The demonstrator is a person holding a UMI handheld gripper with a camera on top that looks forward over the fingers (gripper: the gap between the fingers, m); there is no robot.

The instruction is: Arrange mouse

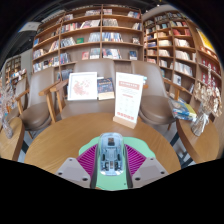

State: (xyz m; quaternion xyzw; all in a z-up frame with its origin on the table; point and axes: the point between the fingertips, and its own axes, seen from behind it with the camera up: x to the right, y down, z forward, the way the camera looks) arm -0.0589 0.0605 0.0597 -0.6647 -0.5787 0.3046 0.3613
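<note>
Mouse [110, 153] sits clamped between both pads [91, 160] of the gripper [110, 170], at the table's [60, 140] near edge. Looks light, rigid, smooth-shelled, so grip the flat sides, not the curved top. Beyond: signs [128, 98], chairs [52, 100], bookshelves [90, 40].

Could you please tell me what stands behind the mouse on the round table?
Behind the mouse, which sits between the jaws, the round table bears three upright display items: a white sign, a dark book and a light book. Chairs and bookshelves follow; the signs hide whatever lies behind them.
</note>
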